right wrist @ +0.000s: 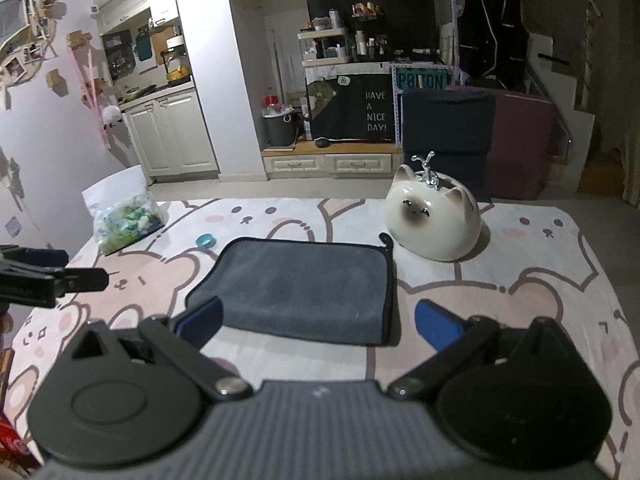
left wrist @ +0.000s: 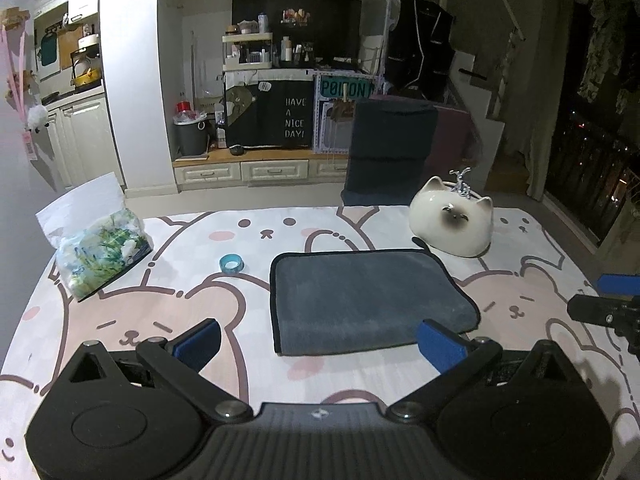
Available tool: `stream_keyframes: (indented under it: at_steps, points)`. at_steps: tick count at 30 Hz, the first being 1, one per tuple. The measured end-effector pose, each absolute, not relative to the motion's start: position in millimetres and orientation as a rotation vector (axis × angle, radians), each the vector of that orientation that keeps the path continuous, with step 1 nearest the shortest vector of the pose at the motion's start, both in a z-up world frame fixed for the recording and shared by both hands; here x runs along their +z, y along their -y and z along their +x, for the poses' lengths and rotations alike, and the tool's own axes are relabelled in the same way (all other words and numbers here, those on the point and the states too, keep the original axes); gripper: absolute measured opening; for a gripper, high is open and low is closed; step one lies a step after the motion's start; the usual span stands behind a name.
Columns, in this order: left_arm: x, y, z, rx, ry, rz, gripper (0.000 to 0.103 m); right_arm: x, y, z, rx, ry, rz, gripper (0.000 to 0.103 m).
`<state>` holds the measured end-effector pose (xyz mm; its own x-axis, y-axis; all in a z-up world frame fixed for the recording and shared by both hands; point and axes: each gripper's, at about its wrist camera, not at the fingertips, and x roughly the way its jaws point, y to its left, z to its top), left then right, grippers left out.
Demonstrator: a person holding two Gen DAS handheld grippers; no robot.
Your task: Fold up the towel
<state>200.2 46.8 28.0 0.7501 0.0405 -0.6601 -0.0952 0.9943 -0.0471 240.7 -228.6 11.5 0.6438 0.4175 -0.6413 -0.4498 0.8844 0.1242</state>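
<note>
Both wrist views (low, near) share the towel (left wrist: 368,300).

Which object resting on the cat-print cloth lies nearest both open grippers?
The grey towel, flat directly ahead of both grippers; the cat figurine, tape roll and plastic bag sit farther back.

Cartoon-print table cover (left wrist: 360,376), grey towel (left wrist: 360,300), ceramic cat (left wrist: 452,224), tape roll (left wrist: 231,263), plastic bag (left wrist: 100,252)

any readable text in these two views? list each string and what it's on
"HAVE A NICE DAY!" on the dark cloth panel hanging over the cabinet front at the back.
"POISON", partly cut off by the dark chair, on the teal sign beside that panel.
The speech bubble above the bear on the same cloth is too small to read.
Bottle labels on the shelf rack: too small.
Nothing readable on the towel or tablecloth.
</note>
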Motion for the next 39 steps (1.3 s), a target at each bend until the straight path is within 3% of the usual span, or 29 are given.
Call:
stream_keyframes:
  at_steps: [15,39]
  points:
    - [45,-26,116,0.032,-0.676,-0.068,0.103,29,244,161,0.514,-0.679,-0.055,0.103]
    - [16,-8,40,-0.009,-0.682,-0.095,0.103,17,270,89,0.532,-0.654,-0.075,0.103]
